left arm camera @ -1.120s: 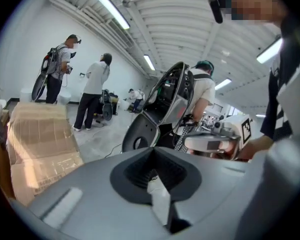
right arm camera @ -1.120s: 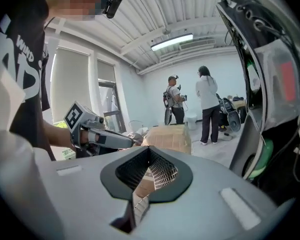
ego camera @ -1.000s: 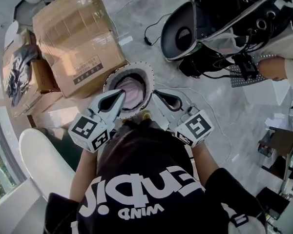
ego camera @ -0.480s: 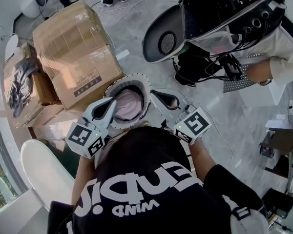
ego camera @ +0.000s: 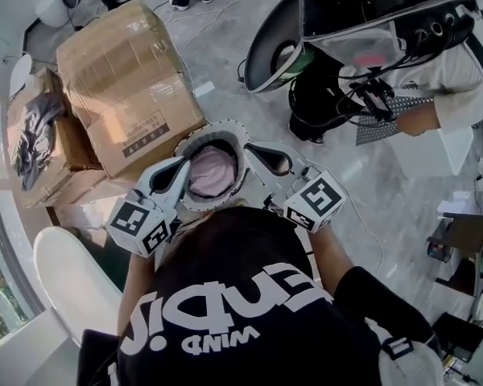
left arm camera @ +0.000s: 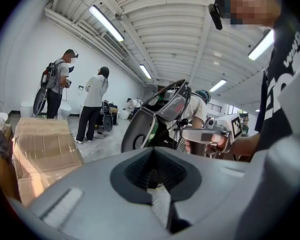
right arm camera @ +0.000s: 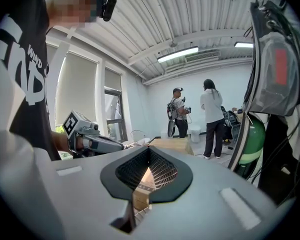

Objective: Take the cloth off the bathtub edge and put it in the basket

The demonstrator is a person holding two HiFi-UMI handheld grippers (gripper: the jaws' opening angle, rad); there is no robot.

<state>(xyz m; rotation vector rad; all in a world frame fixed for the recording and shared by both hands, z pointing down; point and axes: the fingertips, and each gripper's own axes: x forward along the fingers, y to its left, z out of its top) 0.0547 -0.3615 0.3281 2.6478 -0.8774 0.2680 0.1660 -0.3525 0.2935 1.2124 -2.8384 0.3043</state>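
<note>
Because the head view looks steeply down, the person's own black shirt (ego camera: 233, 312) with white lettering fills the whole 6 o'clock half of that picture. It hides most of both arms and whatever lies beneath. At 10 o'clock a large taped cardboard box (ego camera: 129, 75) stands on the grey floor (ego camera: 225, 47). Beside it, a smaller open box (ego camera: 32, 127) with dark fabric in it runs toward the 9 o'clock edge. At 2 o'clock a second person (ego camera: 455, 71) with a bulky backpack rig (ego camera: 362, 22) is only partly in frame. A white rounded rim (ego camera: 68, 272) at 8 o'clock disappears under the shirt, and what it belongs to cannot be told. Near the centre stands the round white basket (ego camera: 222, 125), its near side covered by the shirt. The left gripper (ego camera: 195, 158) reaches over the basket's rim at about 8 o'clock, and the right gripper (ego camera: 256, 149) sits just beside the rim at 3 o'clock. Whether either one touches the rim cannot be made out. The pink cloth (ego camera: 212, 171) lies bunched inside the basket, its lower part hidden. In each gripper view the jaws are closed together on nothing. Only a sliver of background shows through the gap at their base.
</note>
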